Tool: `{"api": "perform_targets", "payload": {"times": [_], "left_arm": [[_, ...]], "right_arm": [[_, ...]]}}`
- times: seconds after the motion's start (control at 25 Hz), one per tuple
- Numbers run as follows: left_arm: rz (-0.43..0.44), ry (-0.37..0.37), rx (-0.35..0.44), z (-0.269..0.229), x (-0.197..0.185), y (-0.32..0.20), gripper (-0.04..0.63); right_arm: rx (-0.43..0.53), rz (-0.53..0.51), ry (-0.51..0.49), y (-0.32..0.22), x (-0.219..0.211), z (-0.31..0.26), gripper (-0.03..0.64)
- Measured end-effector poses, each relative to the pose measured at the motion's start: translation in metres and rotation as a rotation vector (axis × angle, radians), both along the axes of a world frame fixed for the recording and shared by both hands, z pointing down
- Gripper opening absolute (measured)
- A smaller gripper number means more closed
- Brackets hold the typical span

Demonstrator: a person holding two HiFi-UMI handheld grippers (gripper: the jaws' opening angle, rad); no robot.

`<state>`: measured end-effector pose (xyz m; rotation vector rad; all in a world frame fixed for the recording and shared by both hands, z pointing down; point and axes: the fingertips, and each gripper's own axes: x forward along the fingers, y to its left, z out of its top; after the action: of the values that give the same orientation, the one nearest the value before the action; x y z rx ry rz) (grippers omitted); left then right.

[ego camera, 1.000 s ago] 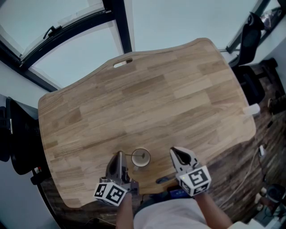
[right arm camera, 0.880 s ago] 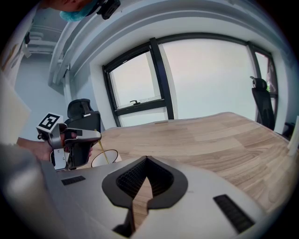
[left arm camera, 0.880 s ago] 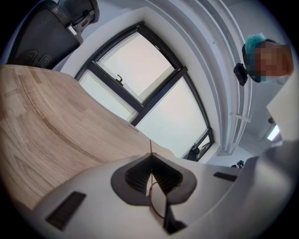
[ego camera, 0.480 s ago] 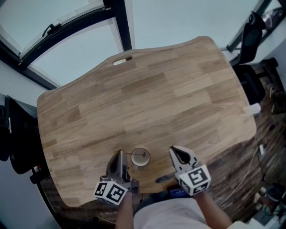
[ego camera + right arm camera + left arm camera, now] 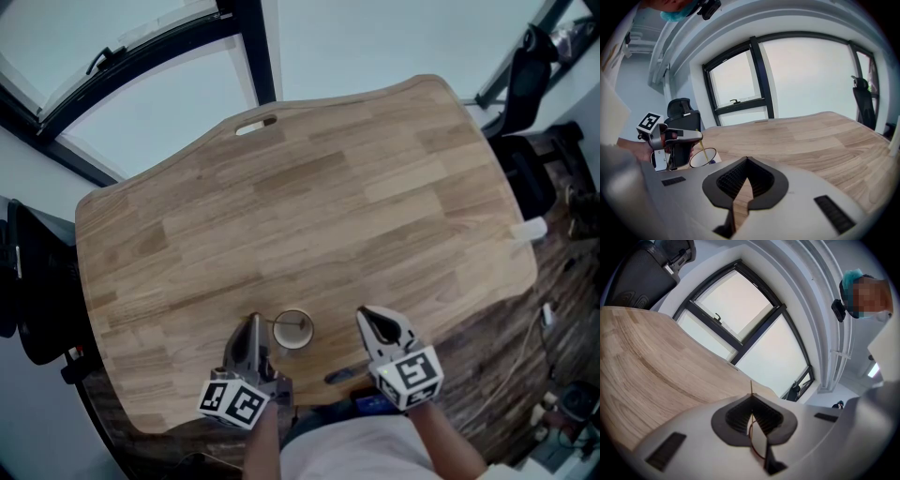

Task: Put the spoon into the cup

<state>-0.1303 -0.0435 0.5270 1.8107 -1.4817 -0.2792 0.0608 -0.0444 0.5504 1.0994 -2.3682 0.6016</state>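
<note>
A small clear cup (image 5: 293, 330) stands near the front edge of the wooden table (image 5: 309, 206), between my two grippers. A thin yellow-handled spoon (image 5: 298, 327) leans in it. In the right gripper view the spoon (image 5: 704, 149) runs from the left gripper's tips down into the cup (image 5: 703, 157). My left gripper (image 5: 251, 326) sits just left of the cup, shut on the spoon's handle (image 5: 751, 386), which sticks up past the jaw tips of the left gripper (image 5: 751, 397). My right gripper (image 5: 367, 319) hovers right of the cup. The right gripper (image 5: 746, 161) is shut with nothing in it.
A slot handle (image 5: 256, 126) is cut into the table's far edge. A white object (image 5: 527, 230) sits on its right edge. Black office chairs stand at the left (image 5: 28, 281) and far right (image 5: 525, 84). A window frame (image 5: 246, 47) lies beyond the table.
</note>
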Motion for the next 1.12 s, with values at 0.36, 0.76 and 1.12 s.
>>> {"api": "perform_targets", "payload": {"times": [0.36, 0.76, 1.12], "left_arm": [[0.003, -0.012, 0.0, 0.0028, 0.0028, 0.0006, 0.002], [-0.007, -0.01, 0.011, 0.004, 0.0029, 0.0009, 0.002], [0.037, -0.09, 0.01, 0.0065, 0.0045, -0.0011, 0.002]], "right_arm": [[-0.003, 0.004, 0.0, 0.0016, 0.0029, 0.0019, -0.003], [0.027, 0.023, -0.012, -0.0016, 0.0079, 0.001, -0.003], [0.043, 0.017, -0.006, -0.0025, 0.0076, -0.0035, -0.003]]}}
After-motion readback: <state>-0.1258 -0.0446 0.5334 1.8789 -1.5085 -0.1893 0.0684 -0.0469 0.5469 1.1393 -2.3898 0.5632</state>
